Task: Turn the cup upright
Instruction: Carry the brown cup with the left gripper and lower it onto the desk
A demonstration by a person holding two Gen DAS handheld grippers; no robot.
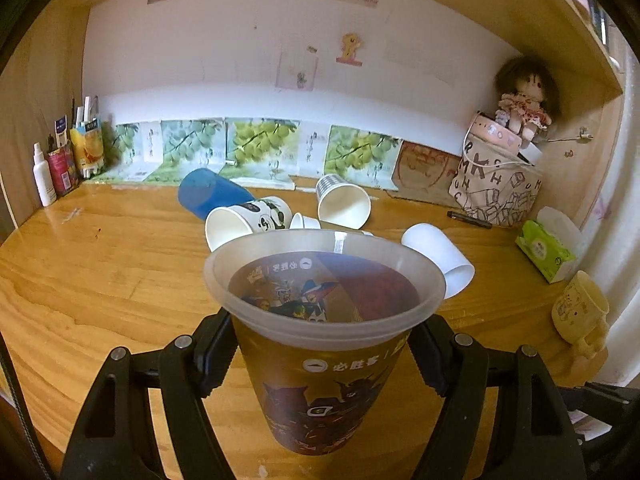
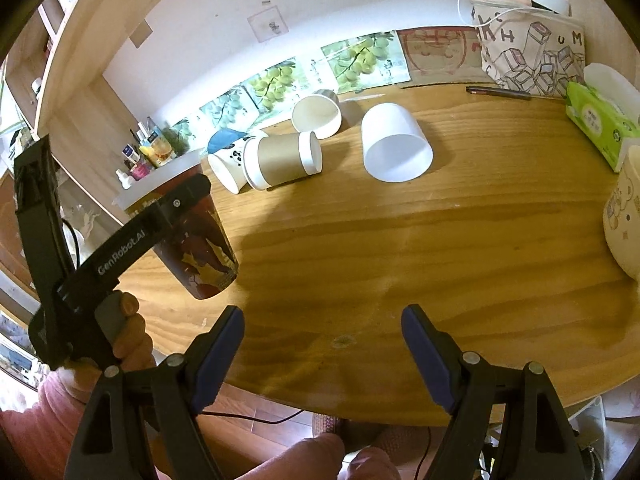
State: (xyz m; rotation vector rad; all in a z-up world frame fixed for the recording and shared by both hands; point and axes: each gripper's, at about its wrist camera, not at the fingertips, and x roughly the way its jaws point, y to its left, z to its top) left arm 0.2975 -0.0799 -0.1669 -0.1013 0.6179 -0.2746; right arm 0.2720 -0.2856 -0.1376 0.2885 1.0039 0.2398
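Here, the left tongs (image 1: pixel 320 354) clamp a printed plastic cup (image 1: pixel 324 344) just under its frosted rim, one finger on each side of the wall, so the mouth faces up and the base points down at the desk (image 1: pixel 100 264). In the right wrist view the same cup (image 2: pixel 192 240) hangs mouth-up to the left of the right tongs (image 2: pixel 322 356), its base seemingly just above the wood or barely touching; which one cannot be told. The grip below the flared lip likely keeps the tapered cup from slipping down through the fingers.

The right tongs are spread wide and hold nothing, poised low over bare wood at the near edge of the desk.

Beyond the left tongs, other cups lie on their sides: a blue cup (image 1: pixel 206 194), a panda-print cup (image 1: pixel 248 222), a striped paper cup (image 1: pixel 343 200) and a plain white cup (image 1: pixel 438 256). A brown-sleeved cup (image 2: pixel 282 158) shows ahead of the right tongs, beside the panda one. Judging by this, the held cup is turned upright and needs only setting down and releasing; the rest await the same turn.
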